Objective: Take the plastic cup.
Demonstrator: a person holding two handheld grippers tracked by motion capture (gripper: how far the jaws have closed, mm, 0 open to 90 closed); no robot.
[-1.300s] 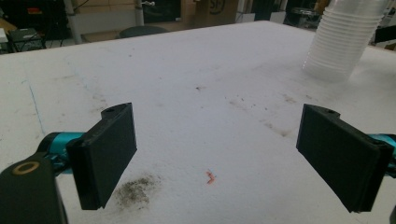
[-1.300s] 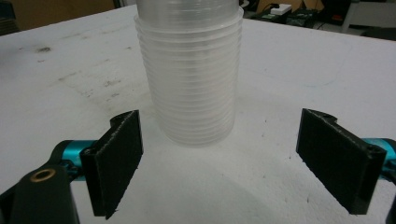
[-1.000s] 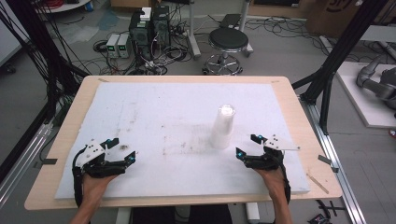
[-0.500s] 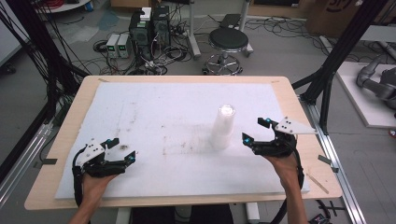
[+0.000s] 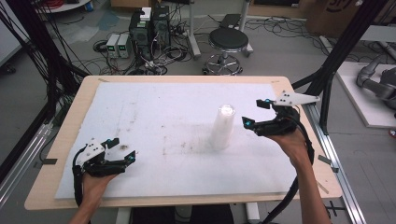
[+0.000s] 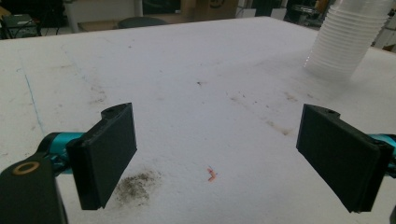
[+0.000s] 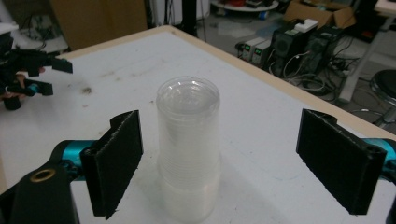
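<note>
Room: workshop floor beyond the table, with a round stool (image 5: 228, 41), computer towers (image 5: 149, 25) and loose cables behind the far edge
Surface: wooden table (image 5: 299, 100) covered by a white foam sheet (image 5: 159, 112), stained with dark smudges and one small red speck (image 6: 211, 174)
Cup stack: upside-down stack of clear plastic cups (image 5: 222, 127) standing upright right of the sheet's centre, nothing else near it
Right gripper: right gripper (image 5: 253, 113) held above the sheet just right of the stack, jaws spread wide; in the right gripper view the stack (image 7: 188, 144) stands between the jaws, nearer the left one, touching neither
Left gripper: left gripper (image 5: 120, 150) low at the near left corner, jaws spread wide over bare foam beside a dark smudge (image 6: 135, 184), well apart from the stack (image 6: 348, 39)
In the way: nothing between either gripper and the stack
</note>
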